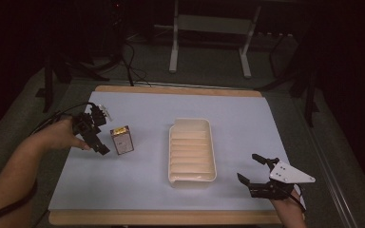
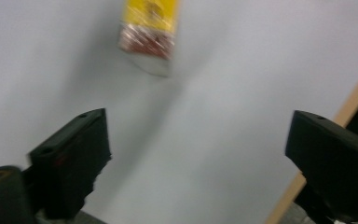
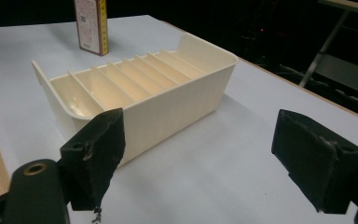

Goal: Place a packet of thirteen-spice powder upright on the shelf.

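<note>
While both claws gape empty, the left claw (image 1: 96, 132) sits beside the box (image 1: 122, 139) — right claw (image 1: 255, 169) near the tray (image 1: 192, 179)

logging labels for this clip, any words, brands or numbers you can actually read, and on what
None can be read.
Small box: yellow label on top, print too small.
Same box in the right gripper view: a dark square code and lines of print, blurred.
Cream tray: no markings seen.
</note>
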### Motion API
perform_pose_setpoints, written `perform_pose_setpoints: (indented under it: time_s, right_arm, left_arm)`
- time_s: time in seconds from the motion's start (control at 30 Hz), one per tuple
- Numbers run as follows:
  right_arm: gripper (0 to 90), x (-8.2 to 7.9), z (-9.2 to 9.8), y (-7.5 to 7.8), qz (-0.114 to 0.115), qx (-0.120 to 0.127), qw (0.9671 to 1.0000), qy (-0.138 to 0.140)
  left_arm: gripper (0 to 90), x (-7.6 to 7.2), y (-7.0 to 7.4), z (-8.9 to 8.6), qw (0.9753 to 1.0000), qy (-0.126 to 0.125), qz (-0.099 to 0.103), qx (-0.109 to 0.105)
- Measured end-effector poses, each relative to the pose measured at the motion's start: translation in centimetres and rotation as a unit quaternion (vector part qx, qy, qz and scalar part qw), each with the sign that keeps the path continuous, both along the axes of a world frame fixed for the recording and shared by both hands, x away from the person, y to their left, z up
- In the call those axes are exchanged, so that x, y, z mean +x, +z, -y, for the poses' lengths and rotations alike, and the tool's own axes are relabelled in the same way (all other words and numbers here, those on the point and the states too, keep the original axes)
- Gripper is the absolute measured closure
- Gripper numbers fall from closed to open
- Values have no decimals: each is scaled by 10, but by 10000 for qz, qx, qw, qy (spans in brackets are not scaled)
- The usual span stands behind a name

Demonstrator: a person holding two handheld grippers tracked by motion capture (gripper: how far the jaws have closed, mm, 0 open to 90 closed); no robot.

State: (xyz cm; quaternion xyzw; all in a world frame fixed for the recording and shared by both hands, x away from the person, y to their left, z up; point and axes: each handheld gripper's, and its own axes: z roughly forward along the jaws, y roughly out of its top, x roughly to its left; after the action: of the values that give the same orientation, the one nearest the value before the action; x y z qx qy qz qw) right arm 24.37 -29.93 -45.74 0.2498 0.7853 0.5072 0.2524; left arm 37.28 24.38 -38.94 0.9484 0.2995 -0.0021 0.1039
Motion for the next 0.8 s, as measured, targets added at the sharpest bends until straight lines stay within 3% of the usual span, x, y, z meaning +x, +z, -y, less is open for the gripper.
perform_pose_setpoints:
  time_s: [0.1,0.27,0.47,0.5,0.63,0.77,0.8]
  right_arm:
    - [174,0,0,-2,-53,-23,10000,37]
    - [174,1,0,-3,-89,5,9999,57]
    - [174,1,0,-3,-93,-5,9999,79]
    - [174,1,0,-3,-96,-6,9999,86]
    - [173,1,0,-4,-142,-9,9998,104]
    - [174,2,0,-5,-144,-18,9998,121]
    - [174,2,-1,-5,-166,-33,9998,136]
  left_arm:
    - [149,8,5,3,9999,-31,103,59]
    - [191,19,8,17,9987,-410,90,291]
    - [332,29,7,28,9974,-668,138,235]
    - [334,32,4,33,9960,-805,100,363]
    - [389,36,0,41,9937,-1007,42,489]
    - [445,39,-2,45,9920,-1067,75,666]
    - [462,40,-2,48,9905,-1124,100,787]
